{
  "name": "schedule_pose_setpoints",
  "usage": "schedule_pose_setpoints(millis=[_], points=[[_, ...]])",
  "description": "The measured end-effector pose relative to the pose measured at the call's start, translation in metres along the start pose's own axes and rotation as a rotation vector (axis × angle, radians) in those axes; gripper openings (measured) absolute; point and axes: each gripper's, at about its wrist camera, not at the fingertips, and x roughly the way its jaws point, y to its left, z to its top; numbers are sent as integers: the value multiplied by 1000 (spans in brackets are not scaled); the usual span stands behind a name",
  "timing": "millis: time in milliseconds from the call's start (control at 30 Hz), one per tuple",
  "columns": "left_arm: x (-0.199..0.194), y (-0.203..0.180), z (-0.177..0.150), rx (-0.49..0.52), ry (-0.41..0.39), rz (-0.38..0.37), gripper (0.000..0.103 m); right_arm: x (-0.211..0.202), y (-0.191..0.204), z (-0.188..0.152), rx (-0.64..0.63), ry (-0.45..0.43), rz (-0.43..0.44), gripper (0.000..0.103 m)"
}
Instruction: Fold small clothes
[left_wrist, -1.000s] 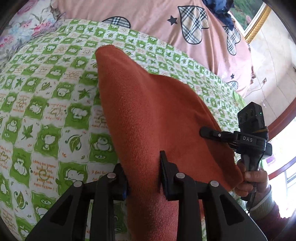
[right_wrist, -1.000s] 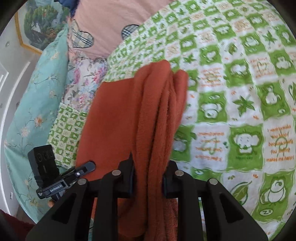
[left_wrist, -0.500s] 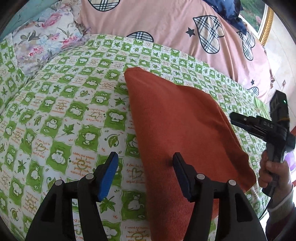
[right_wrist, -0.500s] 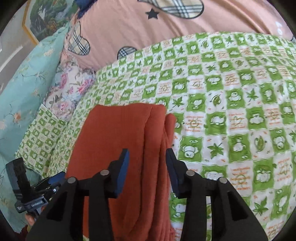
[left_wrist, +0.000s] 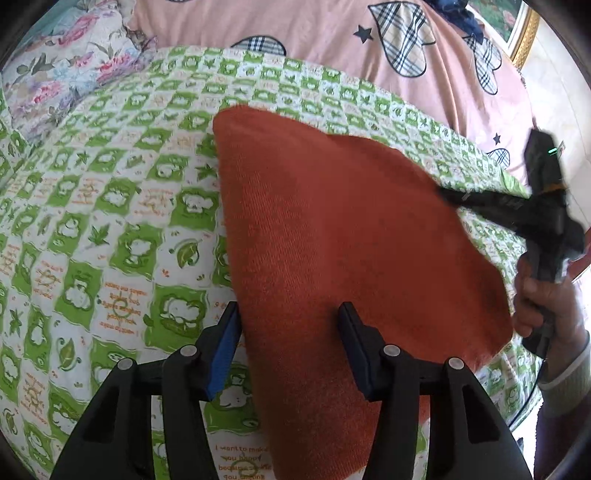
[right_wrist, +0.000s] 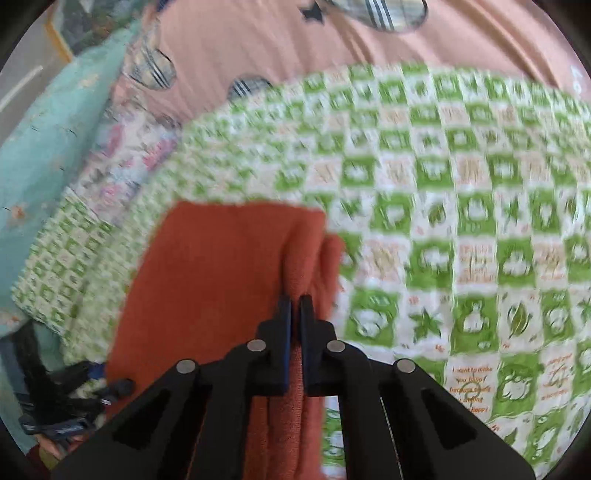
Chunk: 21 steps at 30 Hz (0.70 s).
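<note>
The rust-orange knitted cloth (left_wrist: 343, 236) lies folded on the green-and-white checked bedspread (left_wrist: 110, 221) right in front of your tongs, its weave a fine rib and its surface smooth and flat across the top. From your left wrist view it spreads as a broad slab with a rounded far corner and a straight left edge; from your right wrist view its right side shows several stacked folds bunched into soft ridges (right_wrist: 310, 258). Your left gripper (left_wrist: 288, 317) stands spread wide, holding nothing, the left finger just off the cloth's edge over the bedspread and the right finger over the cloth. Your right gripper (right_wrist: 294, 306) is pinched nearly together, with the bunched folded edge of the cloth running between its fingers. In the left view that right gripper (left_wrist: 517, 206) appears blurred at the cloth's far right side, your hand (left_wrist: 546, 306) wrapped round its handle. Beyond the bedspread sits a pink quilt (left_wrist: 314, 33) with plaid hearts, and a floral pillow (left_wrist: 62, 62) off to the left.
</note>
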Motion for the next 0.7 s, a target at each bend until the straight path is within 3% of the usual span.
schedule_pose_setpoints(millis=[200, 267, 367, 400, 500, 533, 567, 633, 700], points=[[-3, -2, 1, 24, 5, 30, 56, -26, 0, -4, 73, -68, -3, 6], [-17, -1, 5, 28, -32, 45, 54, -48, 15, -9, 65, -116, 53, 6], [-39, -2, 7, 31, -88, -22, 54, -60, 42, -24, 42, -115, 194, 6], [-45, -4, 7, 30, -99, -92, 54, -57, 47, -31, 38, -95, 218, 6], [-47, -12, 1, 41, -85, -216, 54, -35, 44, -50, 44, -17, 141, 6], [-45, -14, -2, 50, -72, -232, 53, -25, 34, -57, 59, 7, 79, 6], [-38, -18, -9, 64, -45, -239, 53, -20, 23, -60, 87, 10, 79, 1], [-23, -23, -21, 101, -1, -240, 53, -16, -1, -64, 178, -4, 153, 0], [-11, -25, -32, 140, 17, -194, 47, -18, -5, -64, 195, -14, 161, 0]])
